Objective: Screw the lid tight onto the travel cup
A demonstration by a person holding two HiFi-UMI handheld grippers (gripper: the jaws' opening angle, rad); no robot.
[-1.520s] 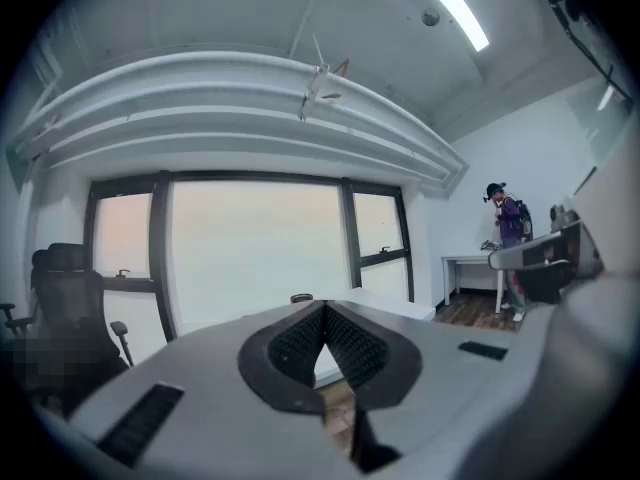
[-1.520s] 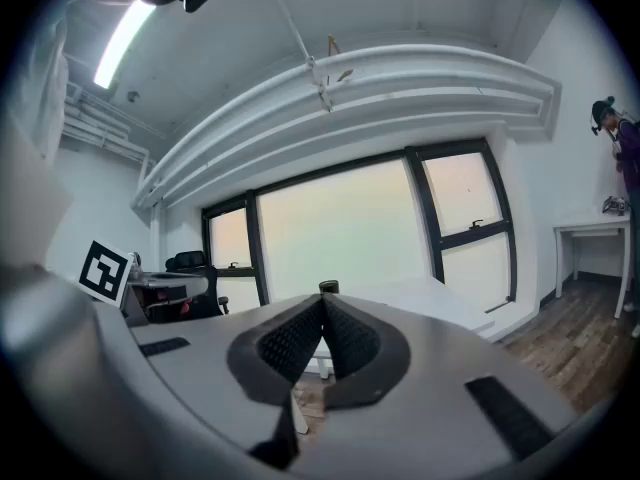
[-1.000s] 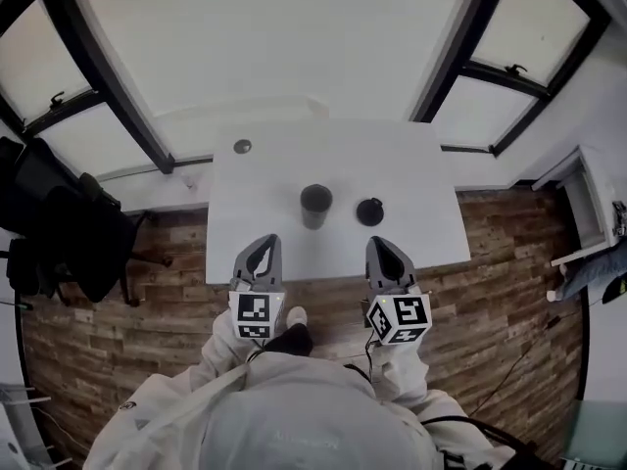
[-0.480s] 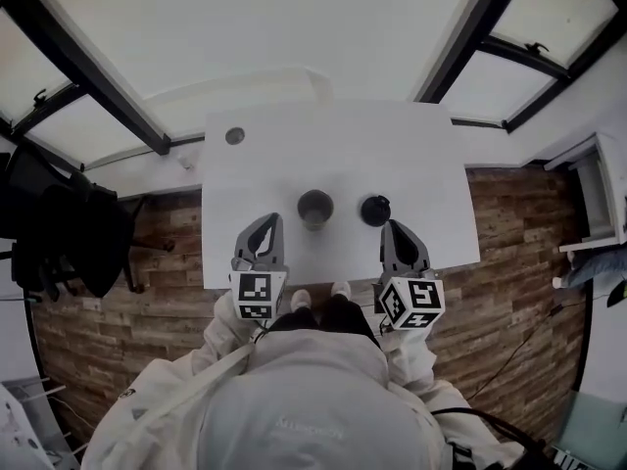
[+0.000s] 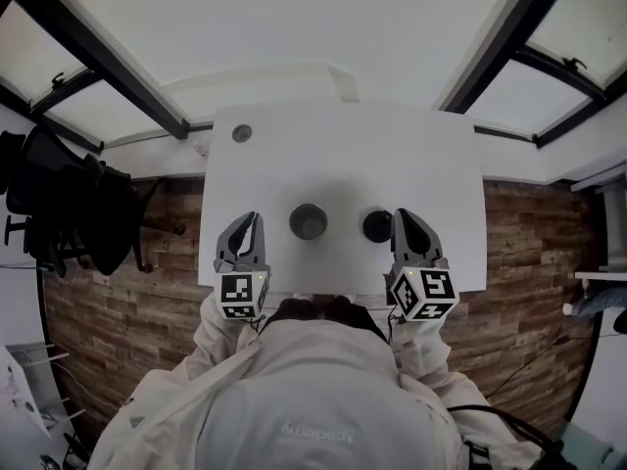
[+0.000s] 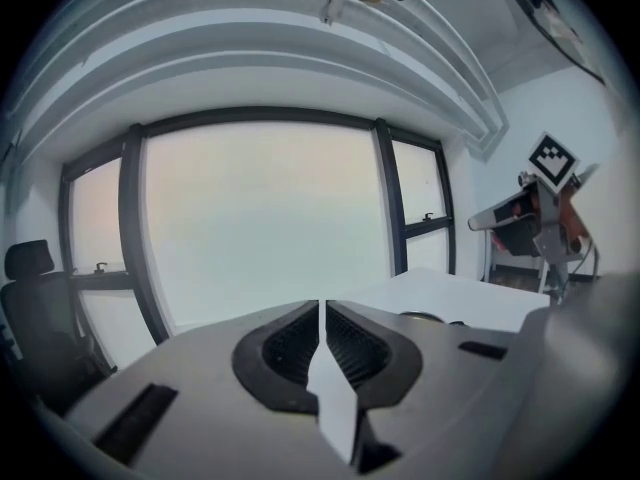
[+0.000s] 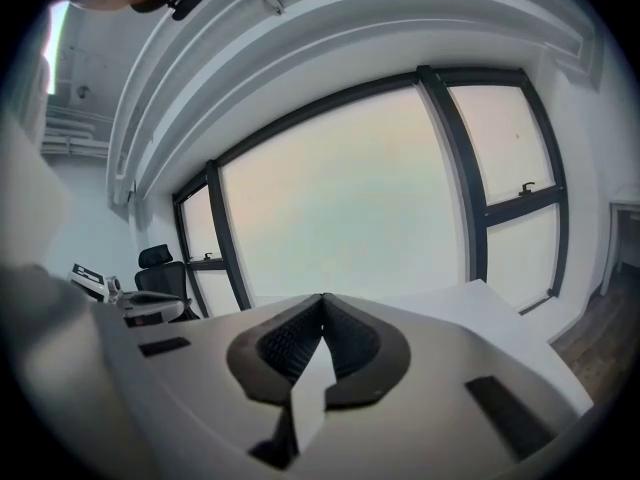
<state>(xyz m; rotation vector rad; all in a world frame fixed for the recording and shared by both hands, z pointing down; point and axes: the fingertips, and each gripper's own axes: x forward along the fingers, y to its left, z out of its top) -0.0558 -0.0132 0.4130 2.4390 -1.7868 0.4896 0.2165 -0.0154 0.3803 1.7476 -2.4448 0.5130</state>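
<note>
In the head view a dark open travel cup stands on the white table near its front edge. The black lid lies to the cup's right, apart from it. My left gripper hovers left of the cup, jaws shut and empty. My right gripper is just right of the lid, also shut and empty. In the left gripper view the jaws meet tip to tip, and the right gripper's marker cube shows at the right. In the right gripper view the jaws are closed, with the table beyond.
A small round grey disc sits at the table's far left corner. A black office chair stands left of the table on the wood floor. Large windows with dark frames lie beyond the table.
The view has shifted forward over the table. Both grippers have risen to sit beside the cup and lid, the right one now close to the lid. Jaws stay shut.
</note>
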